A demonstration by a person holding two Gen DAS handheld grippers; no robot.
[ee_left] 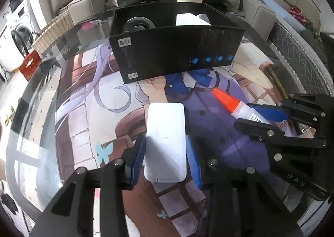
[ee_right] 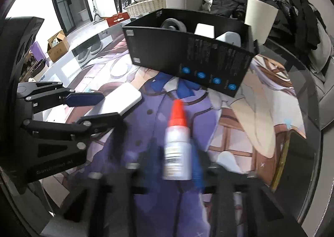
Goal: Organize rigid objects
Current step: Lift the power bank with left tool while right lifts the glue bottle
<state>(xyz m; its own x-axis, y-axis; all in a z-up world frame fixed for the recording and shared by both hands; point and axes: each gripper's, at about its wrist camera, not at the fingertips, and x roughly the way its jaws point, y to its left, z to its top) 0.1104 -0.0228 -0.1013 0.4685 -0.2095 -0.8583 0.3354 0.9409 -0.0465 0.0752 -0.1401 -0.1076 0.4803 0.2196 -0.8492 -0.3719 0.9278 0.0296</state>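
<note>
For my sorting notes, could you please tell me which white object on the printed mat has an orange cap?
The white glue bottle in the right hand-held gripper; the flat white rectangular case has none.

The power bank (ee_left: 166, 143) is plain white, and the glue bottle (ee_right: 177, 145) is white with an orange-red cap. The open box (ee_left: 177, 49) is black with four blue round icons, standing on a mat (ee_left: 219, 132) printed with an anime figure in purple, blue and cream.

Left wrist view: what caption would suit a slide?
Left gripper clamps a white slab on the printed mat, black box ahead.
</note>
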